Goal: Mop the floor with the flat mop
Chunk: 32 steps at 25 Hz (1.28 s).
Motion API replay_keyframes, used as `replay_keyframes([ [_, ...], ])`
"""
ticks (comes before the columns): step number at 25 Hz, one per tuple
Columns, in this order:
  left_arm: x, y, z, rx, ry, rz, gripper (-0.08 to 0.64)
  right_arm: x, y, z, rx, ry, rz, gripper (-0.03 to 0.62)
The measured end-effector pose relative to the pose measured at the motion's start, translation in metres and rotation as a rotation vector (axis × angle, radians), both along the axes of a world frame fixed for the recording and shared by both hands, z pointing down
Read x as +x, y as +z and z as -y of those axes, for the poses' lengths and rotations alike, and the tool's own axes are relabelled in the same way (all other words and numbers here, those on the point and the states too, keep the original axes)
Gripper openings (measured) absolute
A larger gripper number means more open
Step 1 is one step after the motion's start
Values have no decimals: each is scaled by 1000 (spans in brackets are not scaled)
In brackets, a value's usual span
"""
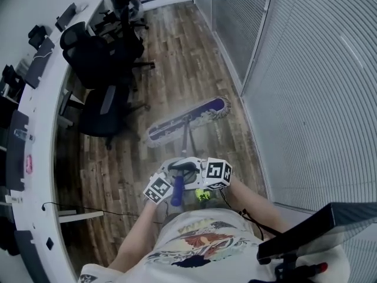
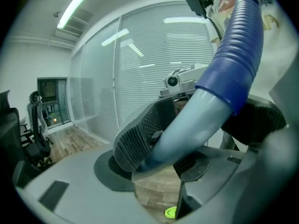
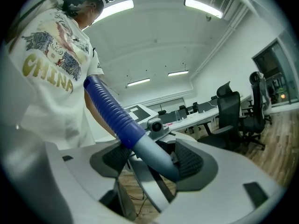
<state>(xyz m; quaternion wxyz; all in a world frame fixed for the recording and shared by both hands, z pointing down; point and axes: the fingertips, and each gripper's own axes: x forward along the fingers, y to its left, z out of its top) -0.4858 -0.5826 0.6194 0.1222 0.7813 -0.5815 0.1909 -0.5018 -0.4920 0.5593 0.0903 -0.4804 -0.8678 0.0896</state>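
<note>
One flat mop: its blue-and-white fringed mop head (image 1: 188, 118) lies flat on the brown wood-plank floor (image 1: 177, 52), in the aisle between the black office chairs (image 1: 97, 69) and the glass wall with white blinds (image 1: 306, 87). The head's long axis is diagonal in the head view, lower left to upper right, across the planks. A grey metal pole (image 1: 187, 140) runs from the middle of the head back toward the person, so the mop points away from them. The pole ends in a blue ribbed grip (image 1: 178, 192) near the person's waist.

Both grippers are on the handle, facing each other. Left gripper (image 1: 174, 180): its ribbed black pads (image 2: 133, 146) pinch the grey pole just below the blue grip. Right gripper (image 1: 197, 173): its jaws clamp the same stretch from the other side, pads (image 3: 189, 161) touching the pole.

Only the head view shows the mop head on the floor; neither gripper view does. The left gripper view adds the opposite gripper's camera, with blinds behind it. The right gripper view adds the person's white printed T-shirt (image 3: 51, 73), ceiling strip lights (image 3: 203, 7) and a long white desk (image 3: 210, 113).

The mop head is smeared, so the fringe detail and the pole joint can't be resolved. A small green round thing (image 1: 203, 194) sits below the grippers; I can't identify it. A black bar (image 1: 318, 229) at bottom right is cut off by the frame edge.
</note>
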Motion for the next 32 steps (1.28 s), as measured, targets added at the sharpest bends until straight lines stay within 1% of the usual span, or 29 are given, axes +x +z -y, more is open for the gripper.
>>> replay_keyframes([
  [3,-14,1,18,-2,1,-2,196,-13,0,18,-4,5,0,287],
  [6,-19,-3,26,11,-9,-11,196,-18,-2,25,5,-3,7,287],
  [16,-8,6,12,-11,9,22,196,-8,7,11,14,-18,-21,287],
  [24,-16,5,6,3,-9,20,196,-14,7,3,34,-42,-32,287],
  [32,-6,5,7,-5,-11,5,198,-5,6,4,39,-58,-64,287],
])
